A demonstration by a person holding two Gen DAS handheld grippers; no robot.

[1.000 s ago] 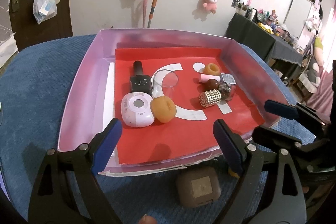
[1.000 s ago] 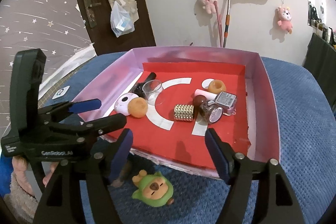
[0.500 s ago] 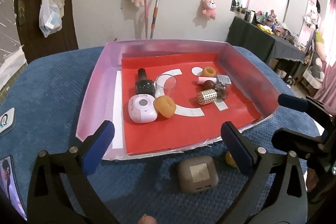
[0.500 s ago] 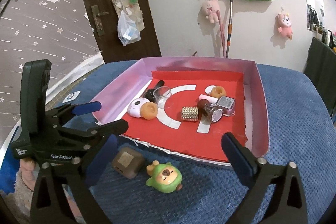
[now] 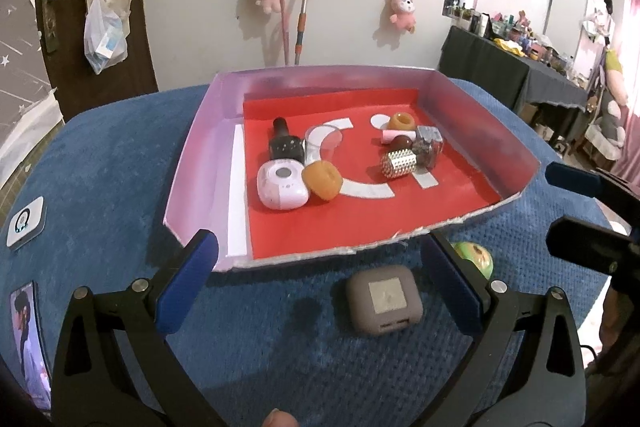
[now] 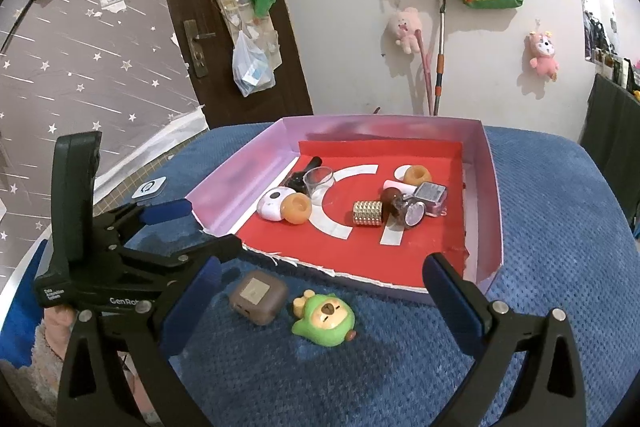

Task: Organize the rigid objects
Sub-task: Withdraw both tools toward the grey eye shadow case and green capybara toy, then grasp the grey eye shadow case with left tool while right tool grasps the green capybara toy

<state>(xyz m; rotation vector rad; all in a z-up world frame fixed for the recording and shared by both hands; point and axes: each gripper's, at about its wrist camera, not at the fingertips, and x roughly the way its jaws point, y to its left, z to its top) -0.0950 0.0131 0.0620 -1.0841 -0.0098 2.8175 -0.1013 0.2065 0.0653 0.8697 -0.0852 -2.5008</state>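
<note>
A: The pink box [image 5: 192,163] sits on the blue cloth [image 5: 108,163] with its red floor already holding two clusters; a white case, an orange ring and a clear cup on the left, a studded roller and small jars on the right.

B: And outside it?

A: Two things lie just near of the box's torn front edge; the brown case [image 5: 384,301] on the left and the green figurine [image 6: 325,317] to its right, close together but apart.

B: The tools?

A: The left gripper [image 5: 316,283] and the right gripper [image 6: 320,301] both stand wide apart and hold nothing.

B: Then I'd take the brown case with the left; straddle its flat sides, close squarely, lift clear of the low front wall; I'd set it in the bare red patch near the front.
</note>
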